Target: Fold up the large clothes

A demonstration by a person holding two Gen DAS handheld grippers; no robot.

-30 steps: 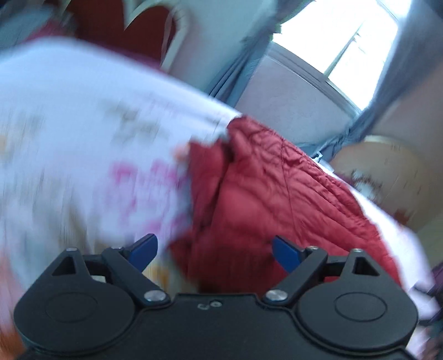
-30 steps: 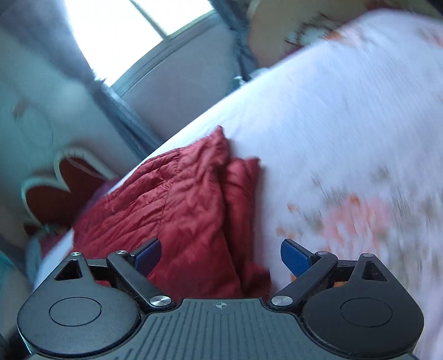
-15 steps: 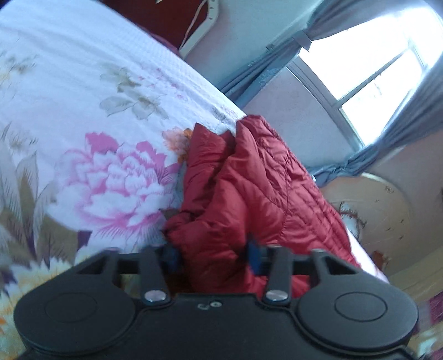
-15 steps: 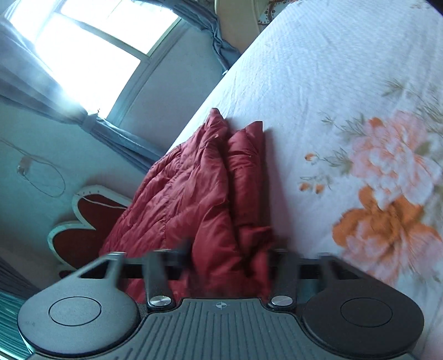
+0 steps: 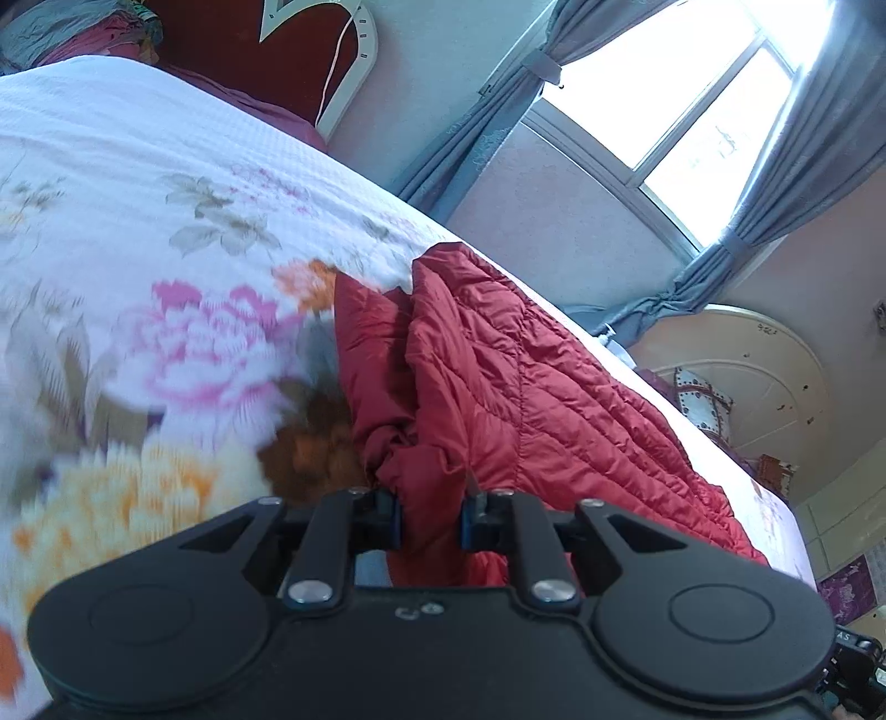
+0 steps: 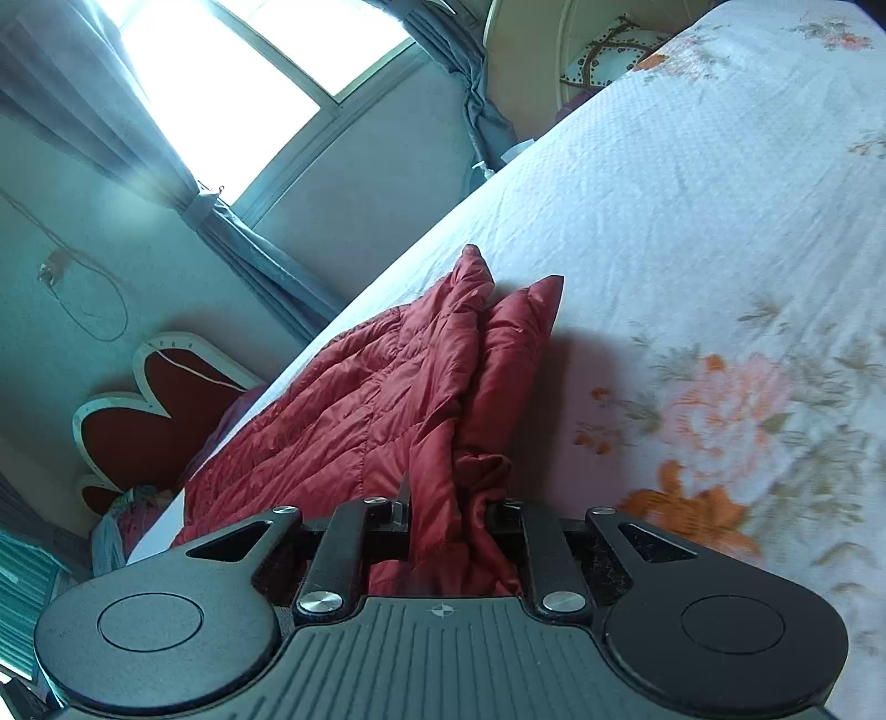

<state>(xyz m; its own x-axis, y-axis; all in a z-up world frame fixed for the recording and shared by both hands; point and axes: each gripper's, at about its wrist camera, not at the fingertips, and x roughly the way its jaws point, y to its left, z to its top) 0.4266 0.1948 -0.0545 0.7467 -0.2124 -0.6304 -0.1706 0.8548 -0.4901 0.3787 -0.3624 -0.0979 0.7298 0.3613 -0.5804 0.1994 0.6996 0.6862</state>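
Observation:
A red quilted jacket (image 5: 526,387) lies bunched in long folds on the floral bedspread (image 5: 138,183). In the left wrist view my left gripper (image 5: 432,520) has its jaws closing, and its blue pads pinch the jacket's near edge, which bulges between them. The right wrist view shows the same jacket (image 6: 376,410) running away across the bedspread (image 6: 692,194). My right gripper (image 6: 448,515) is closing too, with a thick fold of red fabric gripped between its fingers. The pad tips are partly hidden by the cloth.
A red heart-shaped headboard (image 5: 310,50) (image 6: 160,404) stands at one end of the bed and a round cream footboard (image 5: 747,376) at the other. A bright window (image 5: 664,94) with grey curtains (image 6: 249,243) is behind the bed. Bedspread stretches wide beside the jacket.
Both grippers went from wide open to pinched on the jacket's near edge. The fabric between the jaws has since bunched tighter, and the left view has shifted over the bedspread.

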